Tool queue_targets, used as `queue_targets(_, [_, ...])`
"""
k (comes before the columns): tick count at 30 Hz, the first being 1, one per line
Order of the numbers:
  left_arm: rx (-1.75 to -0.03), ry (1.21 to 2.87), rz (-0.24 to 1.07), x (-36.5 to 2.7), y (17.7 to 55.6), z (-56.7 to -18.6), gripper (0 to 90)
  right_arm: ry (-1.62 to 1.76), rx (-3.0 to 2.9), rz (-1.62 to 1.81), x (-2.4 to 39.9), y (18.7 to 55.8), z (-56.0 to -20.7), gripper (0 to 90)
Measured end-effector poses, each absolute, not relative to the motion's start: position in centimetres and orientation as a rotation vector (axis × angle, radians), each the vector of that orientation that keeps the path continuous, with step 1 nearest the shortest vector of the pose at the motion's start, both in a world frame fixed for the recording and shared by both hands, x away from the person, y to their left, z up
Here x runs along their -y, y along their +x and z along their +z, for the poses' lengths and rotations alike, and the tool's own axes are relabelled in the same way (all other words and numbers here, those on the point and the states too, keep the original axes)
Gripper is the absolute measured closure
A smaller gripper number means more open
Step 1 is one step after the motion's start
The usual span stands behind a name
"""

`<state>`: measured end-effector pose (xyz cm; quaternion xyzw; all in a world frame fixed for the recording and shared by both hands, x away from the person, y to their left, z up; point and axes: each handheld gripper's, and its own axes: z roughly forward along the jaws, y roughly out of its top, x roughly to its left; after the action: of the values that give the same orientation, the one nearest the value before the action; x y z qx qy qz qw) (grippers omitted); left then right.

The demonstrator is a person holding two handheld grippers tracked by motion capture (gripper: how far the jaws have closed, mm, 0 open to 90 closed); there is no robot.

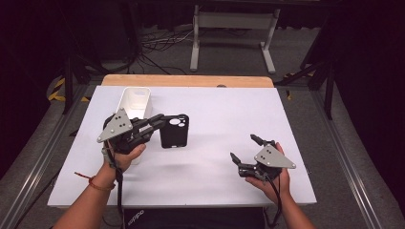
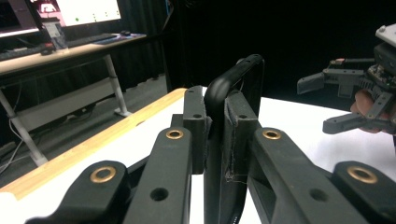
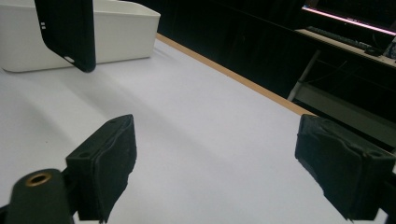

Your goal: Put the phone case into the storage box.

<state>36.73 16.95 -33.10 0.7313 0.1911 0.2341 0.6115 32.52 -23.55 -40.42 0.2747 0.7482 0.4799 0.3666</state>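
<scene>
Your left gripper [image 1: 160,123] clamps the black phone case [image 1: 174,130] edge-on, probably lifted; white bin [image 1: 135,101] just behind; right gripper [image 1: 246,151] idle, agape.

Matt black phone case [image 1: 174,130] – rubbery

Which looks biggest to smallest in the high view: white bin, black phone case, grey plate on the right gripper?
1. white bin
2. black phone case, though it's held off the table, nearer the camera, so its margin over the plate is unsure
3. grey plate on the right gripper
</scene>
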Motion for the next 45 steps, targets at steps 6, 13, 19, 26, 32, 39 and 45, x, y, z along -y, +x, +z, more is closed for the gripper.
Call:
queue_targets(6, [-0.44,1.666,0.565,-18.1,36.5,-32.2,82.0,0.703,-1.908,1.208,23.8,32.3,-40.8,13.3])
queue_targets(13, [-0.432,1.644,0.588,-19.1,36.3,-31.1,82.0,0.7,-1.923,1.19,23.6,32.2,-41.2,13.3])
queue_targets(19, [-0.43,1.64,0.612,-20.3,36.4,-30.2,82.0,0.701,-1.936,1.189,23.5,32.3,-41.3,13.2])
queue_targets(26, [-0.448,1.63,0.639,-21.6,37.0,-29.2,82.0,0.697,-1.944,1.184,23.5,32.3,-41.4,13.1])
queue_targets(32, [-0.454,1.645,0.647,-22.4,37.8,-28.9,82.0,0.699,-1.946,1.182,23.5,32.4,-41.5,13.1])
queue_targets(39, [-0.465,1.664,0.677,-23.3,38.8,-29.2,82.0,0.696,-1.95,1.171,23.2,32.3,-41.6,13.1])
queue_targets(45, [-0.484,1.643,0.679,-24.6,40.3,-29.2,82.0,0.69,-1.959,1.171,23.0,32.2,-41.8,13.1])
